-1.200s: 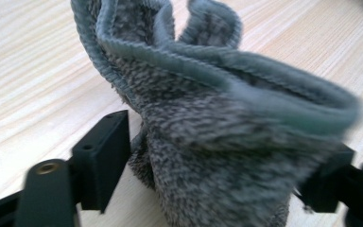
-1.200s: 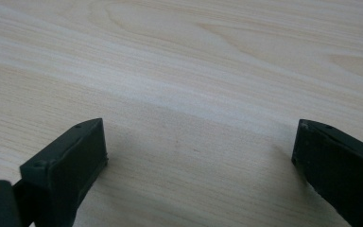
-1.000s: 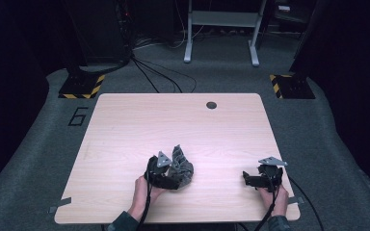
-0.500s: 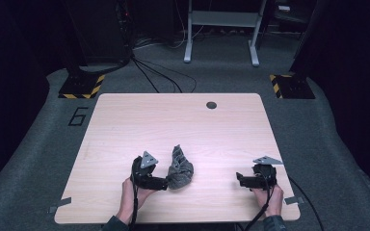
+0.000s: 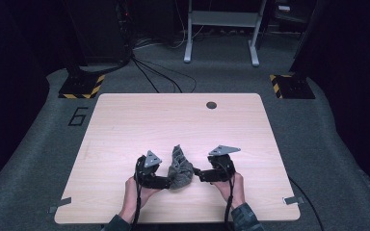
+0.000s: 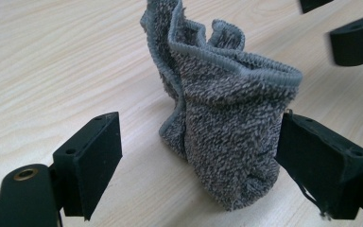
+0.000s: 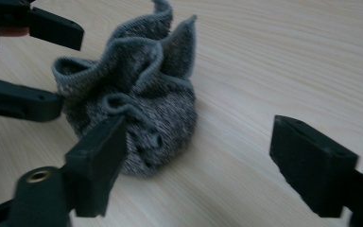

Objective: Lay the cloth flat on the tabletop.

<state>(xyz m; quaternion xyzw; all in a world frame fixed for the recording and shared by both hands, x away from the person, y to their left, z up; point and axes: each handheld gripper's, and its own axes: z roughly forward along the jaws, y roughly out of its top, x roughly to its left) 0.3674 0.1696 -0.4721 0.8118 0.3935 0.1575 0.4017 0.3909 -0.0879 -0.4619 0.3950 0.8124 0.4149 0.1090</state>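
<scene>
Cloth [image 5: 179, 168] sat bunched near the table's [image 5: 125, 125] front edge, between both grippers. Left gripper [image 6: 194, 156] and right gripper [image 7: 203, 161] gaped wide, holding nothing. I judged it soft, light; pinch a hemmed fold.

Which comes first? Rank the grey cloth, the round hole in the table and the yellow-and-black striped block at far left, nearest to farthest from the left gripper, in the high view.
1. Grey cloth: bunched up just right of the left gripper, at its open jaws.
2. Round hole: near the table's far edge, right of centre.
3. Striped block: on the floor beyond the table's far left corner.
</scene>
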